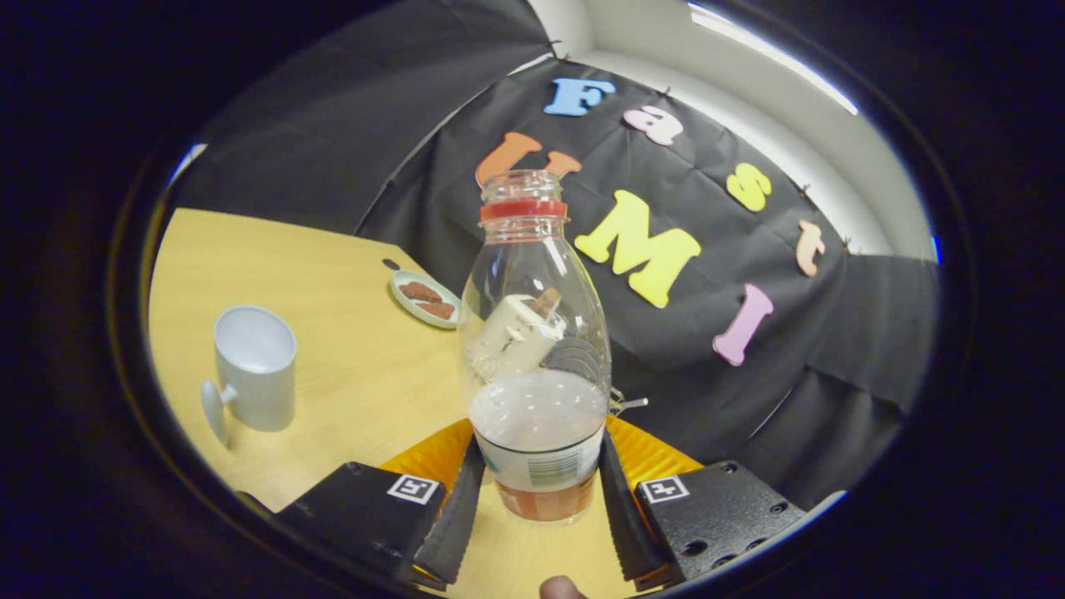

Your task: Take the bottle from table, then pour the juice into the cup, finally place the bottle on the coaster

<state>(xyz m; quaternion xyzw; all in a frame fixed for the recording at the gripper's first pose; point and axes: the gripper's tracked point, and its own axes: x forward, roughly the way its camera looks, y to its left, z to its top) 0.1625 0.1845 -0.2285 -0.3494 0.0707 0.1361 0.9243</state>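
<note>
The gripper [541, 507] clamps one bottle [537, 349] low on its labelled base, both fingers [453, 520] pressed to its sides. The bottle stands upright over the edge of an orange coaster [657, 457] on the table [333, 333]; whether it rests there or hangs just above, I cannot tell. Clear plastic, uncapped, liquid only in its lower part: likely light, slick and easily squeezed, so a low grip suits it. One cup [254, 366] waits well off to the side, one small dish [424, 299] beyond.
</note>
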